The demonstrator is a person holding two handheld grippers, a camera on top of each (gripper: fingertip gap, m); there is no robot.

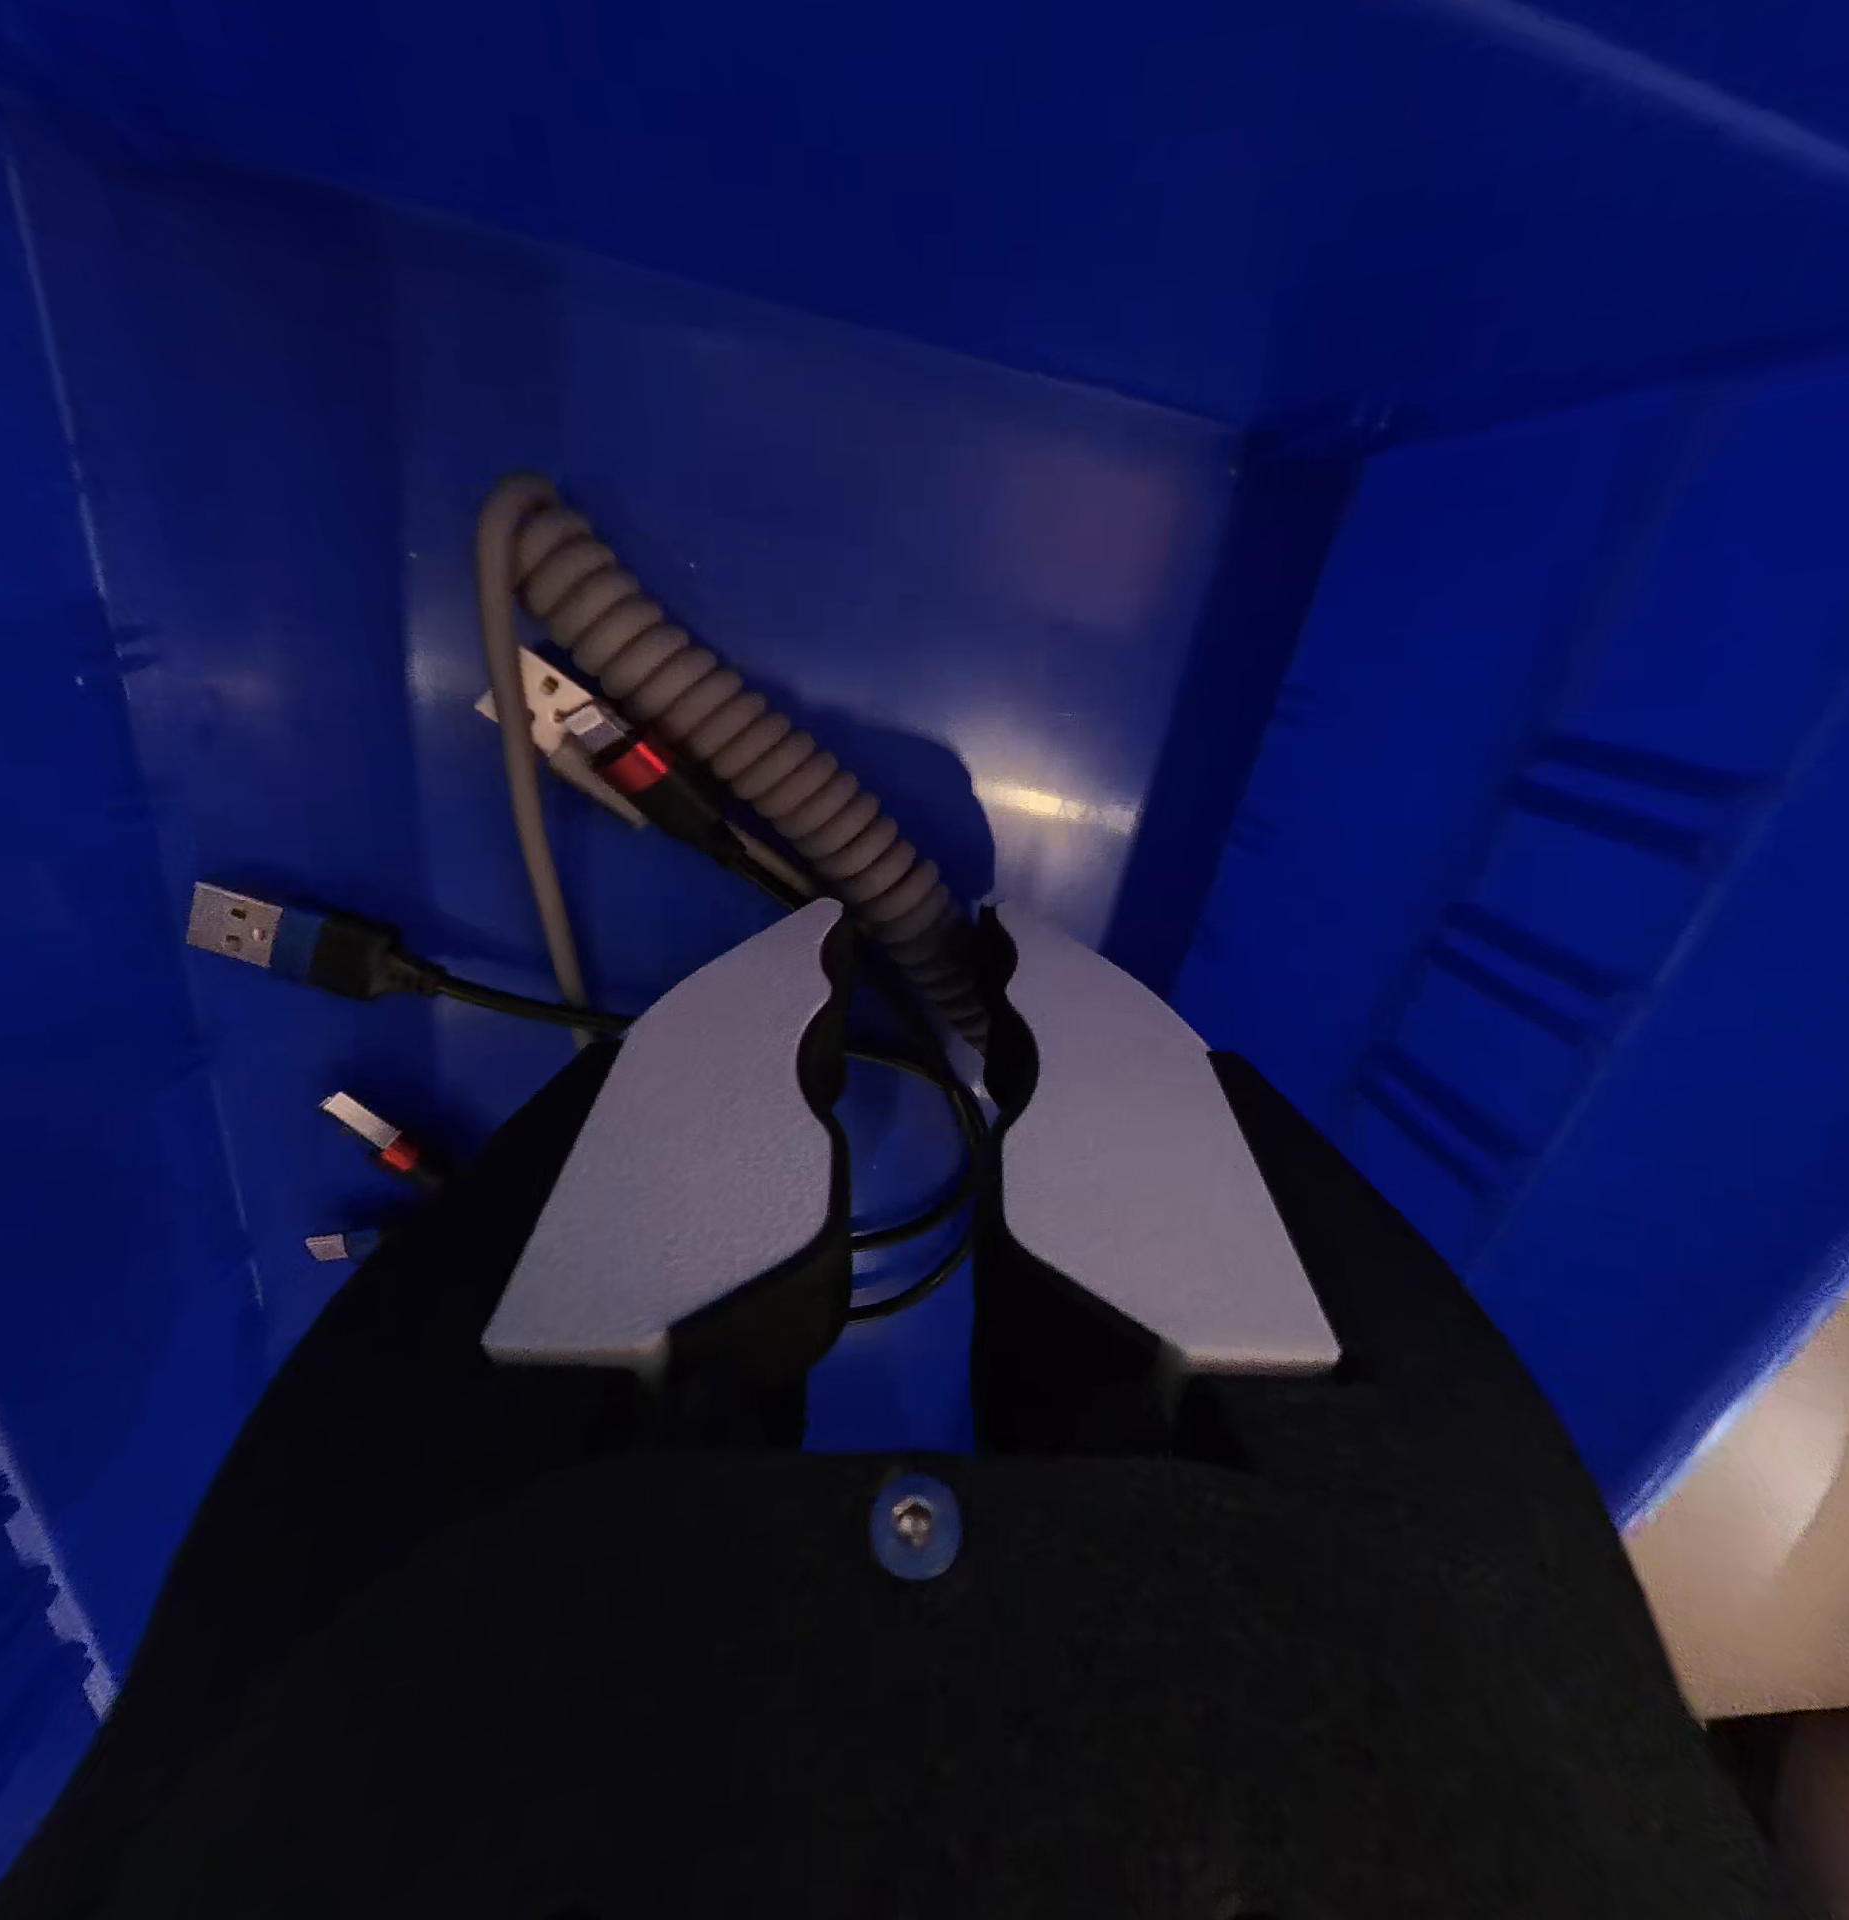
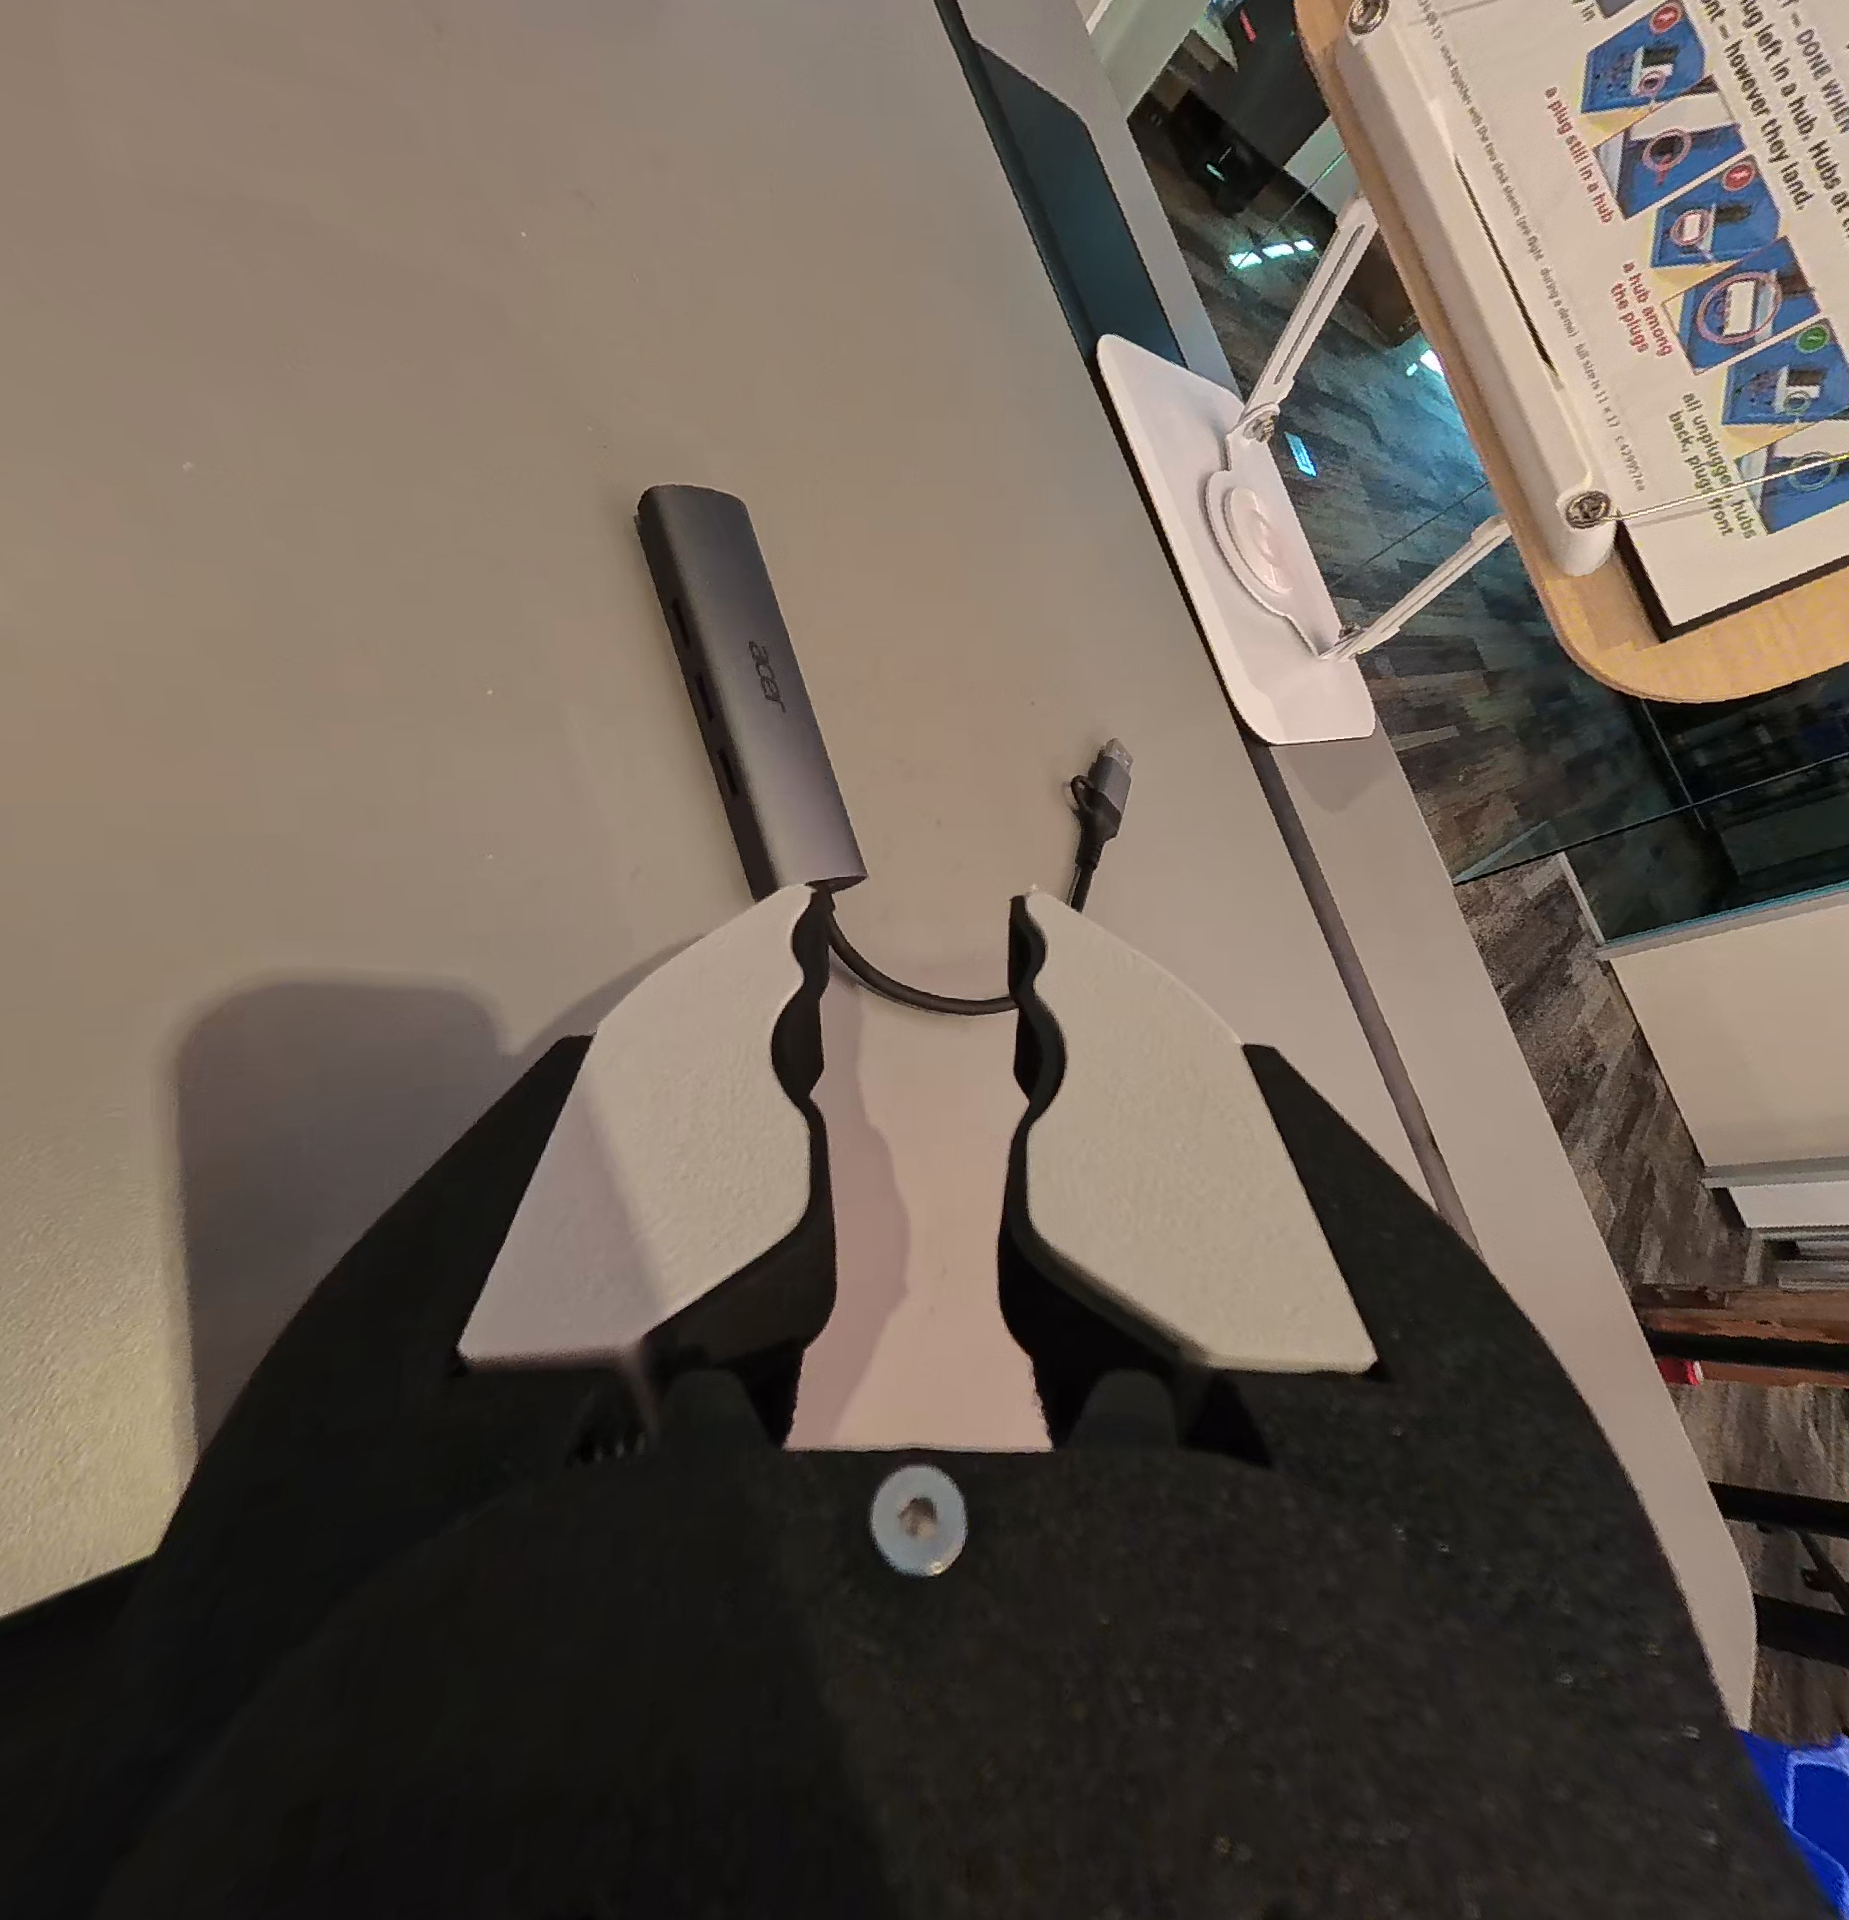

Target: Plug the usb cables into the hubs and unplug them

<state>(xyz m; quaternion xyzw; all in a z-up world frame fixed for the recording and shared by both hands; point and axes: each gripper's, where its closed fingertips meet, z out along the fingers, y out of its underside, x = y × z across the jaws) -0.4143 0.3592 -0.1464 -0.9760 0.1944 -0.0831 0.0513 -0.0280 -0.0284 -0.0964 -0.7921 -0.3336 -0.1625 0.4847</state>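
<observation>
USB cables lie in a tangle on the floor of a blue bin: a grey coiled cable, a blue-collared USB-A plug on a black lead, and red-collared plugs near the left wall. The left tool is open, its jaws straddling the lower end of the coil without pinching it. Risk: closing here likely catches the springy coil, not a plug, and drags the crossed black leads up with it. The bin walls stand close on both sides, so there is little lateral room; up is the only clear exit. The grey USB hub lies flat on the desk, its short pigtail curving between the open jaws of the right tool, which holds nothing. The hub is unrestrained, so it may slide during insertion. The desk edge and a white stand base sit to the right; there is open surface to the left.
</observation>
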